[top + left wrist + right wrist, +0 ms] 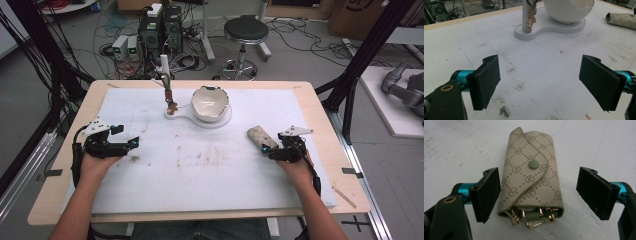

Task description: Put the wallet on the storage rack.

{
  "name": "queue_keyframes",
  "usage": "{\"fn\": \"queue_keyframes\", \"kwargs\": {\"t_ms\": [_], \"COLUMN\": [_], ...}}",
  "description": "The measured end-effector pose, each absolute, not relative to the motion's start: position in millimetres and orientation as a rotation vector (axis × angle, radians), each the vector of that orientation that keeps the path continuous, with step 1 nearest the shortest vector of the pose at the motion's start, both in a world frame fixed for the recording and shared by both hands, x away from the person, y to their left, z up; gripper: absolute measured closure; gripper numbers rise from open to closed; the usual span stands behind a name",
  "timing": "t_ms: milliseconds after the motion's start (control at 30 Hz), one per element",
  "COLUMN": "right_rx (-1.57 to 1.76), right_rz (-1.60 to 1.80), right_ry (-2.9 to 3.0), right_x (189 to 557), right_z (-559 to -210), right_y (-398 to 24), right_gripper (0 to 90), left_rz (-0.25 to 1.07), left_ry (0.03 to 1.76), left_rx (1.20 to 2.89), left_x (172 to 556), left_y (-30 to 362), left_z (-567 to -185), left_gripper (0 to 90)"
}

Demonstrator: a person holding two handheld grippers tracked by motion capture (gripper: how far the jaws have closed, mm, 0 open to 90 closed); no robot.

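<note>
Left gripper [131,143] sat at the left side of the white mat [210,185], jaws wide, nothing between them. In the left gripper view it faced the white stand [549,28] with its bowl [567,11] and the key [531,18] hanging on the post, well apart from all of it.

Mid-table: bowl and stand at the far side, untouched.

Right gripper [537,195] also had jaws wide, straddling the key case [531,177] on the mat. Case was flap-up and snapped shut, with its long axis running along the gripper's line of sight, hook end nearest the camera. One jaw looked just beside or touching a long edge; the other stood clear.

Likely the right hand's job: closing across the short width should grab it.
</note>
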State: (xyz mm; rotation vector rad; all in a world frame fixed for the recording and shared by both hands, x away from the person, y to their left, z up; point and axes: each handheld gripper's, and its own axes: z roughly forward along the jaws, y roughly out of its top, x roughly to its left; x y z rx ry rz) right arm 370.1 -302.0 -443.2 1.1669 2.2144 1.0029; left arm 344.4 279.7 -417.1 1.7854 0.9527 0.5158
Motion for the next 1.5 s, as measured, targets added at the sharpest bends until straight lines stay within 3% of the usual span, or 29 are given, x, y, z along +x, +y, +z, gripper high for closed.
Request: {"fn": "queue_keyframes", "kwargs": {"t_ms": [800,967,1500], "right_rx": [1.212,1.208,1.190], "right_rz": [0.899,0.914,0.996], "right_ry": [2.321,2.341,2.284], "right_x": [378,376,370], "right_z": [-454,-451,-427], "right_y": [-297,-298,-302], "right_gripper": [20.1,32.2,34.0], "left_rz": [0.511,0.517,0.512], "left_ry": [0.950,0.955,0.942], "left_rx": [1.811,1.815,1.799], "left_x": [344,345,343], "left_y": [276,277,279], "left_z": [-419,-419,-416], "left_gripper": [17.2,17.2,17.1]}}
